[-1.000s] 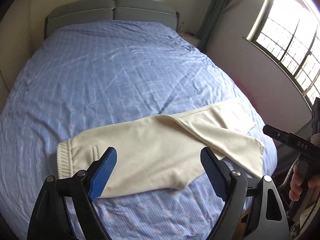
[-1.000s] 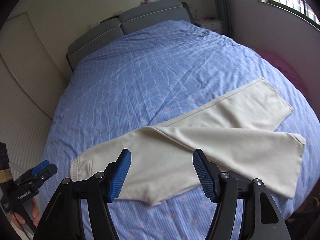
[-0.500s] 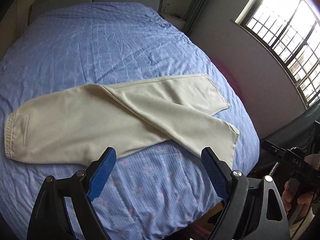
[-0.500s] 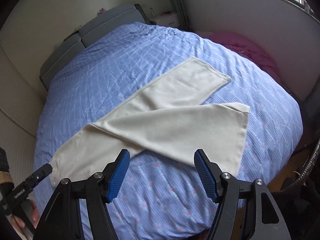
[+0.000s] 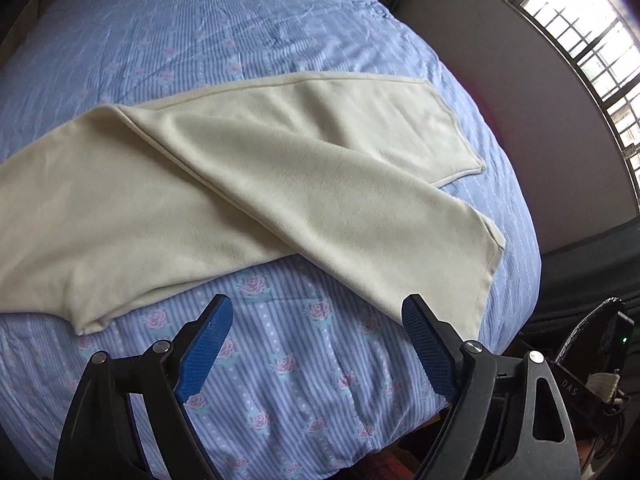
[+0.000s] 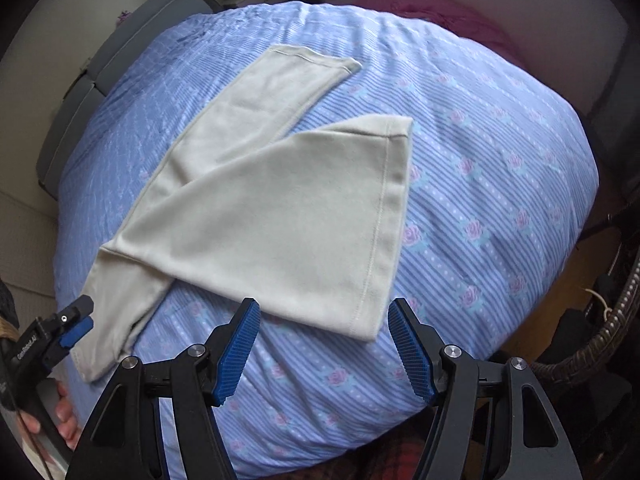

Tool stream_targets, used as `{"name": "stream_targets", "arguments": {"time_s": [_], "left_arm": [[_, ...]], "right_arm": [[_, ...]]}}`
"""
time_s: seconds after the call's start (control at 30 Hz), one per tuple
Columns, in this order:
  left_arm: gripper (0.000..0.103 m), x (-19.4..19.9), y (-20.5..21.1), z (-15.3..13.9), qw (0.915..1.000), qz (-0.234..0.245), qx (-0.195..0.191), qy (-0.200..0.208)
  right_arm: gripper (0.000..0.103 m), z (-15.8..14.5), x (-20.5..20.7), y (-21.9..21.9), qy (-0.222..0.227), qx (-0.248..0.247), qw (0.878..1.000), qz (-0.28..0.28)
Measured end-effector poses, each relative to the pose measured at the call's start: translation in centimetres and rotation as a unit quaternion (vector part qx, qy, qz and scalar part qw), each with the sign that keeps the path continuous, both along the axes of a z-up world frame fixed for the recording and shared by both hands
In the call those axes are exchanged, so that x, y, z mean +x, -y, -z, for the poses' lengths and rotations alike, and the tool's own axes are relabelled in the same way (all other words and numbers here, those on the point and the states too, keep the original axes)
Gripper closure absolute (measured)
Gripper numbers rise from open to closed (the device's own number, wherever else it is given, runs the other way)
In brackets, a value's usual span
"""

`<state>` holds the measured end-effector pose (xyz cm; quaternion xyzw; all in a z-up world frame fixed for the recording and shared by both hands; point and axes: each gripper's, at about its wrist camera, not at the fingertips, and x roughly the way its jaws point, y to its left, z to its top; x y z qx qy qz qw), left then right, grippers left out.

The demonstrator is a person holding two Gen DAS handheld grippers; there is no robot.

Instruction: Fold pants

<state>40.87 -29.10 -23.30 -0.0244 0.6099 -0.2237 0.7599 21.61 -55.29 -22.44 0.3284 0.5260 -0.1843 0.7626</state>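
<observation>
Left wrist view: I am holding my left gripper [image 5: 316, 320] with its blue pads [image 5: 204, 352] spread wide and nothing between them, hovering over the near edge of the bed [image 5: 280, 400]. Beyond the pads, the cream pants [image 5: 248, 184] are lying flat on the blue flowered cover, one leg crossing over the other so the two hems are fanning apart toward the right. The nearer hem [image 5: 490, 268] is sitting just beyond my right-hand pad, not touching it. A barred window [image 5: 592, 52] is showing at upper right. Right wrist view: I am holding my right gripper [image 6: 324, 340] released too, its pads [image 6: 238, 352] apart and gripping nothing, just short of the pants [image 6: 280, 216]. The nearer leg's hem [image 6: 384, 224] is running up the middle, its near corner lying between the fingertips but farther out on the cover. The other leg is stretching away toward the grey headboard [image 6: 120, 52]. At far left my left gripper [image 6: 68, 328] is hanging just beside the lower end of the pants; whether it is touching the cloth I cannot tell. A wicker basket [image 6: 600, 336] is showing at the right edge.
</observation>
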Motion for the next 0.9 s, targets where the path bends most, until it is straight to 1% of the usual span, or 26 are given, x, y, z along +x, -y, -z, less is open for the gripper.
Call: {"name": "stream_targets", "arguments": {"time_s": [0.07,0.13,0.27,0.43,0.5,0.57,0.6,0.63,0.67,0.7,0.77,0.9], "left_arm": [[0.019,0.8,0.6,1.8,0.9998,-0.001,-0.003,-0.018],[0.020,1.7,1.2,3.7,0.9994,-0.003,-0.004,-0.035],[0.026,2.9,2.4,7.2,0.9976,0.012,0.004,-0.068],[0.028,4.4,3.0,9.4,0.9971,0.010,0.008,-0.075],[0.032,5.1,3.2,10.1,0.9965,0.009,0.008,-0.083],[0.045,5.6,3.5,10.5,0.9959,0.010,0.008,-0.089],[0.050,5.8,3.5,10.5,0.9956,0.010,0.006,-0.093],[0.066,6.1,3.7,10.5,0.9951,0.012,0.002,-0.098],[0.081,6.2,3.8,10.3,0.9944,0.018,-0.003,-0.104],[0.083,6.2,3.9,9.7,0.9943,0.021,-0.007,-0.105],[0.085,6.5,4.4,7.7,0.9953,0.028,-0.020,-0.090],[0.085,8.4,6.0,2.4,0.9971,0.032,-0.057,-0.039]], "right_arm": [[0.035,2.4,-0.4,0.6,-0.019,0.011,1.000,0.017],[0.035,4.4,-0.7,1.1,-0.027,0.026,0.998,0.041],[0.035,7.5,-1.4,1.7,-0.035,0.053,0.994,0.092],[0.036,10.5,-1.4,1.6,-0.041,0.072,0.989,0.120],[0.042,11.7,-1.4,1.4,-0.042,0.093,0.986,0.131],[0.060,12.1,-0.9,1.0,-0.043,0.097,0.987,0.124],[0.068,12.1,-0.7,0.9,-0.040,0.097,0.987,0.118],[0.077,11.9,-0.4,0.9,-0.039,0.099,0.988,0.112],[0.090,11.6,-0.1,1.0,-0.042,0.093,0.989,0.106],[0.090,11.0,0.1,1.3,-0.040,0.088,0.990,0.103],[0.092,8.8,0.4,2.2,-0.015,0.080,0.991,0.108],[0.092,1.7,3.0,4.5,0.059,0.029,0.994,0.093]]}}
